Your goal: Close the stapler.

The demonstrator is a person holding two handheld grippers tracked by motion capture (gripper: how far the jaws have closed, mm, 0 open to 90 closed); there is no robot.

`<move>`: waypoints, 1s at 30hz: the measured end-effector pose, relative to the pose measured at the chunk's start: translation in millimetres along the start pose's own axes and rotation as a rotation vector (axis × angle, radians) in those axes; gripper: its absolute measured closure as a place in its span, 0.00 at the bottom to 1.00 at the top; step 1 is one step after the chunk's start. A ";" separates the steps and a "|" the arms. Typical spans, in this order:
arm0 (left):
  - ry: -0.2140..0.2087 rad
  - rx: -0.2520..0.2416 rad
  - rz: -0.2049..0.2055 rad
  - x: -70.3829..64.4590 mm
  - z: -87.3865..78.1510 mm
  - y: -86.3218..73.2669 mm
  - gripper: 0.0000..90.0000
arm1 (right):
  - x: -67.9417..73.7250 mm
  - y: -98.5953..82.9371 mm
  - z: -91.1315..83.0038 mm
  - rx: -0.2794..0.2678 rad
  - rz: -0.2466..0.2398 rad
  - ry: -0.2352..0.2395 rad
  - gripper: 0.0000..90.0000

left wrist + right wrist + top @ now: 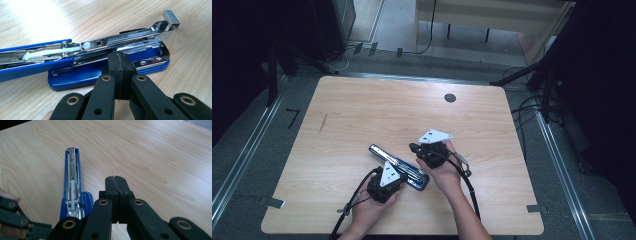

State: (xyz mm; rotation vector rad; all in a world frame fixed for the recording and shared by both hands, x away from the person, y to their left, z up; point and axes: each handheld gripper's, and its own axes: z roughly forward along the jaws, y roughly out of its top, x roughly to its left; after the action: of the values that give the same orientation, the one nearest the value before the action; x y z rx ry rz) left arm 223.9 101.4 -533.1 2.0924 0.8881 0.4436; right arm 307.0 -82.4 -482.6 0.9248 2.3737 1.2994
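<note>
A blue stapler (398,166) lies swung open flat on the wooden table (362,110), its metal magazine facing up. In the left gripper view its blue base (82,77) is near, the chrome magazine (125,40) rests above it, and the blue top arm (30,68) stretches left. My left gripper (403,176) is shut, its tips (119,60) right against the stapler's near side with nothing between them. My right gripper (413,148) is shut too, just right of the stapler; its closed tips (116,182) hover over bare wood beside the stapler (72,182).
A dark round grommet (450,98) sits near the table's far edge. Grey tape tabs mark the near corners (276,202) (534,208). Cables trail from both grippers towards the front edge. A wooden desk (492,15) and floor cables lie beyond the table.
</note>
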 end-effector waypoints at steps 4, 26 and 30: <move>0.001 0.002 0.003 0.2 -0.2 0.1 1.00 | -7.6 -8.9 -13.5 -0.011 0.018 -0.025 1.00; 0.000 0.003 0.001 -0.1 -0.2 0.0 1.00 | -16.4 -72.3 -55.6 0.009 0.113 -0.078 1.00; 0.000 0.003 0.001 -0.3 -0.1 0.0 1.00 | -12.4 -84.7 -56.4 0.030 0.120 -0.072 1.00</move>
State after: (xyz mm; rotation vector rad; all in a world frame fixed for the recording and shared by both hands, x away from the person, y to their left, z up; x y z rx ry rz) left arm 223.6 101.2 -533.1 2.0954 0.8884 0.4428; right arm 253.3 -160.1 -522.2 1.1186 2.3204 1.2534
